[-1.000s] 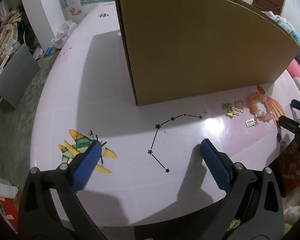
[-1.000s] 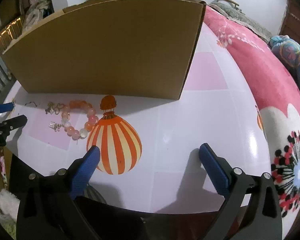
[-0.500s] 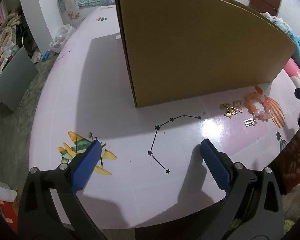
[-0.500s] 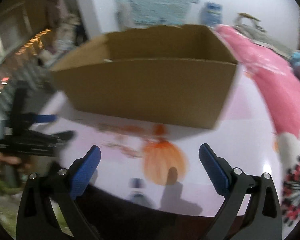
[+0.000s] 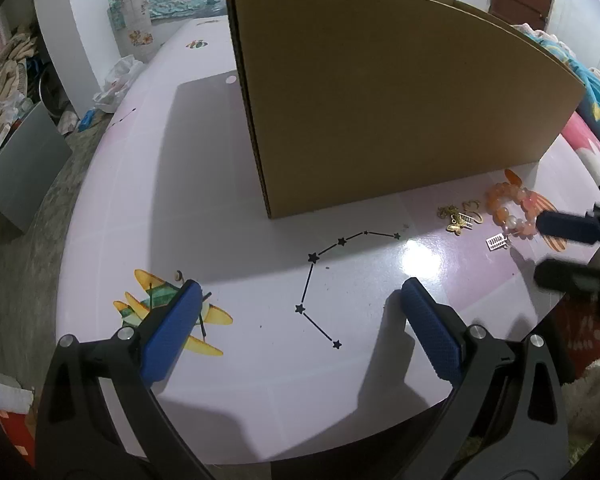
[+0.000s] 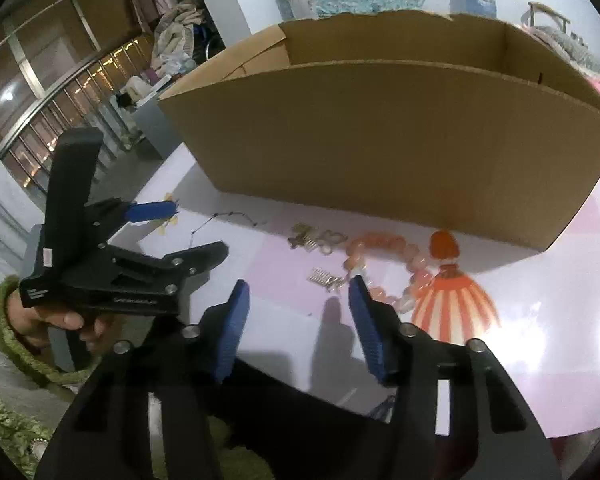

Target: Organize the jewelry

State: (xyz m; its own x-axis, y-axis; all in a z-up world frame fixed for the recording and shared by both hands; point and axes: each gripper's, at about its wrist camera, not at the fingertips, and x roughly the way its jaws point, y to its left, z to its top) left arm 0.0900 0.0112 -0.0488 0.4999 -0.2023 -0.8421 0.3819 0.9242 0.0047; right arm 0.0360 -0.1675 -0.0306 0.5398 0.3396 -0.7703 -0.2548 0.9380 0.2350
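My right hand-held gripper (image 6: 298, 298) has swung toward the bead bracelet (image 6: 384, 258); its empty jaws are closing. The left hand-held gripper (image 5: 298, 308) hangs released over the tabletop (image 5: 228, 184).

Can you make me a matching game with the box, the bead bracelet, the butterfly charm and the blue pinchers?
Things:
1. cardboard box
2. bead bracelet
3. butterfly charm
4. left gripper

Descriptions:
A. gold
B. orange and pink
C. brown, open at the top
D. open, nothing between its blue pads

Pairs: 1-C, 2-B, 3-A, 4-D
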